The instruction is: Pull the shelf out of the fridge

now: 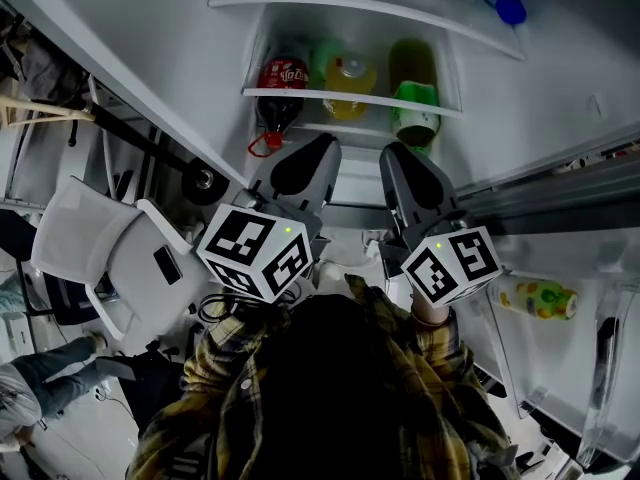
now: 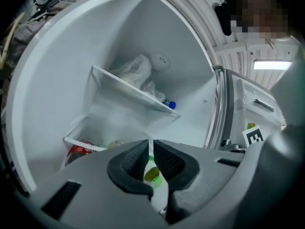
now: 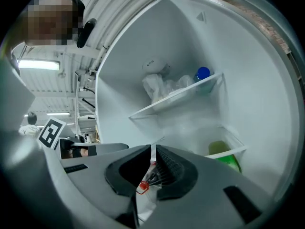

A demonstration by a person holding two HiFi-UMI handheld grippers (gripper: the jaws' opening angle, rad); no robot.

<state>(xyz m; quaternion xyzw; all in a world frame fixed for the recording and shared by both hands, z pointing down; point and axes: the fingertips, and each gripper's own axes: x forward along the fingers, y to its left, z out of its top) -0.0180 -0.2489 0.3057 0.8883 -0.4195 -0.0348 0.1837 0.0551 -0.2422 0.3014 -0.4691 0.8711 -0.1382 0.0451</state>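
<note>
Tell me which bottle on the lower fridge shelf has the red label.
The dark cola bottle at the left end of the shelf. The yellow bottle sits in the middle and the green bottle at the right.

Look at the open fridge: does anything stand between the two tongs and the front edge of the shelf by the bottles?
Nothing visible does. The left tongs and right tongs point into the open fridge, with only air before the shelf edge.
</note>
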